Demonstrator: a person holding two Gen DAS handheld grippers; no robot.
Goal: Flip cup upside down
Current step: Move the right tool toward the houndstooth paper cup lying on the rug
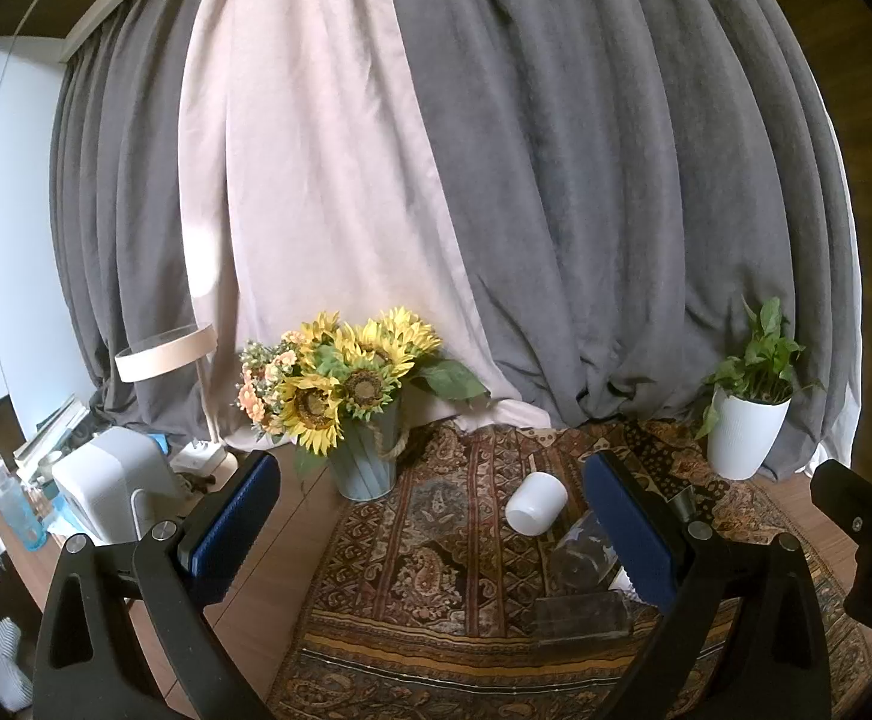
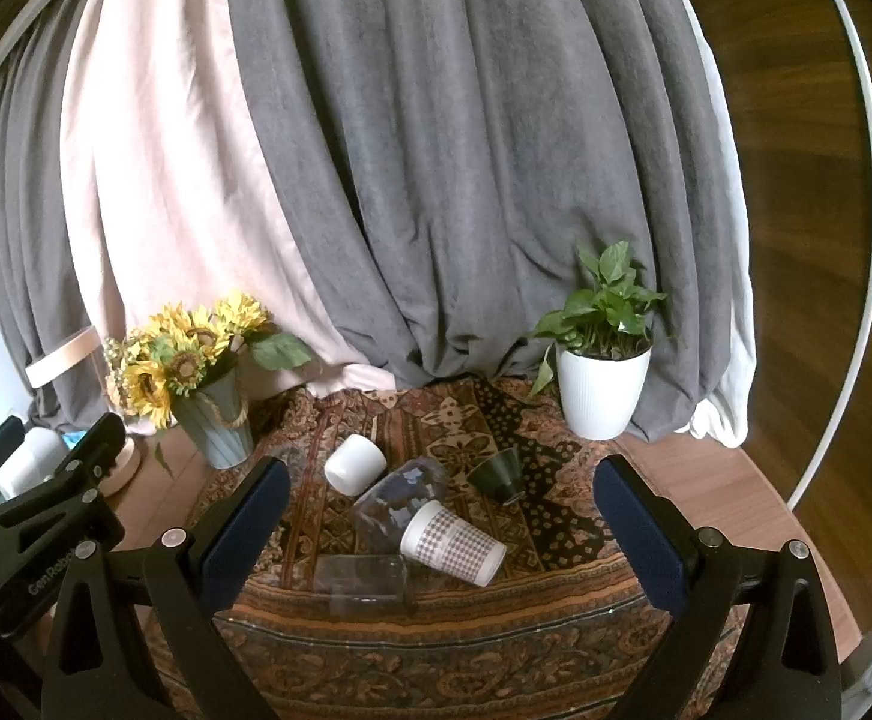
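Several cups lie on their sides on a patterned cloth (image 2: 436, 648): a white cup (image 2: 355, 471) (image 1: 536, 504), a checked paper cup (image 2: 452, 542), a small dark green cup (image 2: 499, 474), a clear glass cup (image 2: 402, 495) (image 1: 583, 549) and a clear square glass (image 2: 363, 585) (image 1: 583, 615). My right gripper (image 2: 442, 510) is open and empty, above and in front of the cups. My left gripper (image 1: 432, 504) is open and empty, with the white cup between its fingers further off. The left gripper's body shows at the left of the right wrist view.
A sunflower bucket (image 2: 219, 426) (image 1: 363, 462) stands at the cloth's back left and a white plant pot (image 2: 601, 393) (image 1: 742, 438) at the back right. Grey and pink curtains hang behind. A lamp (image 1: 165, 354), white appliance (image 1: 108, 489) and bottle (image 1: 12, 501) sit at the left.
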